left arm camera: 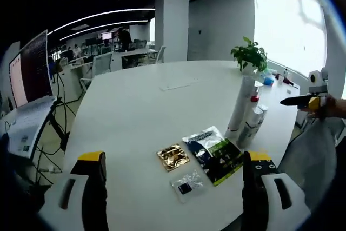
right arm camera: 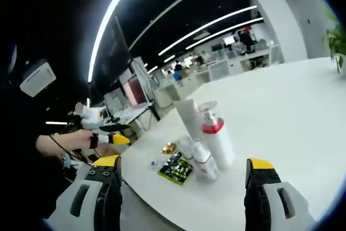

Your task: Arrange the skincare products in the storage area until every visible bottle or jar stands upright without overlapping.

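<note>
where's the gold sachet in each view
Left gripper view: the gold sachet lies flat on the white table, low centre, left of the dark green packet.
Right gripper view: the gold sachet is small, left of centre, just beyond the dark green packet.
Shared landmark: the tall white tube standing beside the bottles.

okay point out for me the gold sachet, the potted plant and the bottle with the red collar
gold sachet (left arm camera: 173, 157), left gripper view, middle of its foil face.
potted plant (left arm camera: 249, 55), left gripper view, its green leaves.
bottle with the red collar (right arm camera: 213, 127), right gripper view, on the red collar.
</note>
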`<control>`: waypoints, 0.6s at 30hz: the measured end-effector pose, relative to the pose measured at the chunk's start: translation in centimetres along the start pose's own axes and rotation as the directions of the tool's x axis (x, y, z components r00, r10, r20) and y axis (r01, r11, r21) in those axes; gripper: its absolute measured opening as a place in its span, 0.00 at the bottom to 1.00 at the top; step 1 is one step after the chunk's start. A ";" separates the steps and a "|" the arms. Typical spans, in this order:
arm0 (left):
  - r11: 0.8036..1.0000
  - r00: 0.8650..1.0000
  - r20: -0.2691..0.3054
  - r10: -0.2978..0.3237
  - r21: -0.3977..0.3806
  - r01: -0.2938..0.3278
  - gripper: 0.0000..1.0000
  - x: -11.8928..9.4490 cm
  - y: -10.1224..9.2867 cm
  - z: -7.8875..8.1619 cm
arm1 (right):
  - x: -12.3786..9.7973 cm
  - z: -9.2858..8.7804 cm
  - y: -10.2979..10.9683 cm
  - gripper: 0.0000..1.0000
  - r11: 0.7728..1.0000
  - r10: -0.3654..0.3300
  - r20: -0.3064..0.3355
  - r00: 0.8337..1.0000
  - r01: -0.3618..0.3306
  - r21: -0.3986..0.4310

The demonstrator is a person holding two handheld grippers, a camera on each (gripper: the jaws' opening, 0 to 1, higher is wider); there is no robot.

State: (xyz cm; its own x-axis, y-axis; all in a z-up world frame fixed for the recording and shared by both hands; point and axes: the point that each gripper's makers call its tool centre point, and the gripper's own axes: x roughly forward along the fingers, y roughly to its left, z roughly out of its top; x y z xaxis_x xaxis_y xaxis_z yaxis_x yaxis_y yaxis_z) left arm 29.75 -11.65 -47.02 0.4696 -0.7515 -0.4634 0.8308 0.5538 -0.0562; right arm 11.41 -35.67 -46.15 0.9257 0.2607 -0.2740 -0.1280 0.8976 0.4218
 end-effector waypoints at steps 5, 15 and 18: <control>1.000 0.999 0.046 0.002 -0.012 -0.001 0.99 -2.0 -2.0 -0.2 | -1.3 0.4 0.0 0.99 1.000 -0.013 0.006 1.000 0.013 -0.022; 0.993 0.997 0.079 -0.015 -0.116 0.024 0.99 -3.2 -6.3 -2.1 | -2.4 0.1 -1.0 0.99 0.999 -0.051 0.026 0.998 0.051 -0.017; 0.991 0.997 0.067 -0.034 -0.129 0.042 0.99 -2.6 -6.9 -3.4 | -2.3 0.2 -0.4 0.99 0.996 -0.058 0.027 0.998 0.059 -0.060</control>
State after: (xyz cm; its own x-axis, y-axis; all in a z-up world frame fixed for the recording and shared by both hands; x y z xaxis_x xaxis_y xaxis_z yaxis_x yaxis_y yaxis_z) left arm 21.77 -12.26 -48.47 0.4604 -0.7920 -0.4010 0.8041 0.5634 -0.1896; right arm 9.42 -36.68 -45.57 0.9410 0.1986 -0.2742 -0.0938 0.9311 0.3525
